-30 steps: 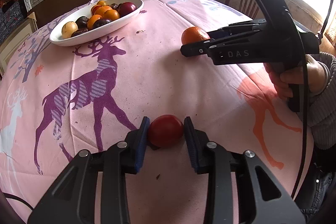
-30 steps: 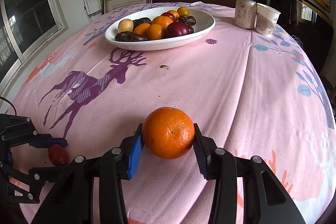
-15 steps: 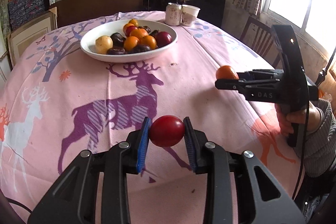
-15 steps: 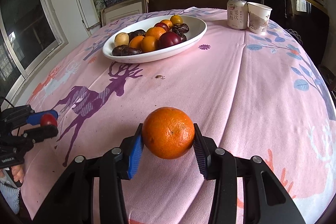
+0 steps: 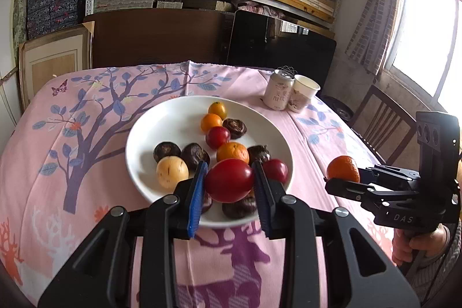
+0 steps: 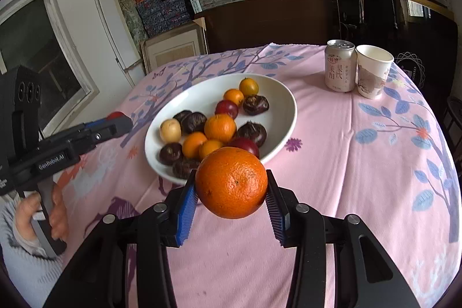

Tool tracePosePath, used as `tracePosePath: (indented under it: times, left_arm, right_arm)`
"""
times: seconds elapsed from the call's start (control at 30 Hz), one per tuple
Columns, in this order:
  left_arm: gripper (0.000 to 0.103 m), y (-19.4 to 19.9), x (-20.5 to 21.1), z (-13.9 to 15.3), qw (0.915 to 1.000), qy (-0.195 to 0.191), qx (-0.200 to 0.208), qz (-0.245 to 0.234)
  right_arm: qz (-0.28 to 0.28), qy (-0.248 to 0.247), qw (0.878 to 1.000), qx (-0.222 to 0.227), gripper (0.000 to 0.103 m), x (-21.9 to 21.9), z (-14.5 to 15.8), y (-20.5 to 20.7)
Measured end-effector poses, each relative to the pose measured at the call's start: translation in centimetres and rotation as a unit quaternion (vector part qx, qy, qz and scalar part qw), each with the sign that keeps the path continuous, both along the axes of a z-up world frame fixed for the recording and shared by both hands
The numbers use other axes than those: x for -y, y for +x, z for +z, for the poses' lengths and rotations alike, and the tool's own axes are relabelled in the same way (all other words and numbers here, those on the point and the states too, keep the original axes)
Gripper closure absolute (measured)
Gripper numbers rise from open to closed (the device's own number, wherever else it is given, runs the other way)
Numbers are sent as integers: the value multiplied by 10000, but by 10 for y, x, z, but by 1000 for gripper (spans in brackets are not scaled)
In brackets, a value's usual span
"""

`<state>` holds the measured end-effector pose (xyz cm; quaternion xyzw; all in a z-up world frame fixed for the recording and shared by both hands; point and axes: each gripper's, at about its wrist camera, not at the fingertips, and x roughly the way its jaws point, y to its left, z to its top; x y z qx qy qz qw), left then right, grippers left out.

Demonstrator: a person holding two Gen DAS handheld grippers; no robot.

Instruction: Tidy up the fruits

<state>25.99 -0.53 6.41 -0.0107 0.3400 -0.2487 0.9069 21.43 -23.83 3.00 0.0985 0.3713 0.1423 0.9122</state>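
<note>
Pink tablecloth [image 6: 332, 134], fruit-filled white plate [image 6: 288, 111], can [image 6: 340, 66] touching paper cup [image 6: 372, 71]

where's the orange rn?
Right wrist view, centre: orange clamped in the right tongs, off the table, at the near rim of the white bowl.

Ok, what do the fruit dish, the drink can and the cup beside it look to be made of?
Dish: glazed white ceramic, probably; smooth, with a soft sheen.
Can: thin metal, by its silvery rim and printed wall.
Cup: paper, likely; matt printed wall with a rolled lip.
</note>
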Motion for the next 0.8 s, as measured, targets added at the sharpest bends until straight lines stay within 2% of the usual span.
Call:
tracePosePath:
  times: [0.17,0.27,0.33,0.37,0.4,0.53,0.6,0.63,0.8]
  left_arm:
    - [72,53,9,-16,9996,-113,-125,238]
    - [72,76,10,-29,9989,-234,-223,326]
    - [62,85,7,-39,9984,-304,-325,360]
    - [47,89,6,-44,9981,-286,-395,368]
    - [35,91,4,-46,9980,-286,-400,402]
    - [25,91,-8,-40,9970,-474,-351,505]
    - [13,88,-12,-33,9967,-525,-254,564]
    - [12,86,-13,-29,9968,-482,-190,614]
    - [7,74,-18,-18,9956,-455,-133,808]
  right_arm:
    - [-187,365,9992,-32,58,-7,-9,56]
    - [-229,337,9991,-66,58,-13,-18,80]
    - [-240,310,9992,34,53,-13,-24,89]
    - [-199,279,9994,81,46,-14,-26,91]
    - [-240,191,9995,117,31,-13,-27,91]
    - [-444,100,9986,252,28,-7,-27,88]
    - [-444,154,9987,207,24,-8,-26,87]
    - [-446,169,9987,176,20,-8,-26,86]
    - [-557,352,9978,34,15,-2,-25,70]
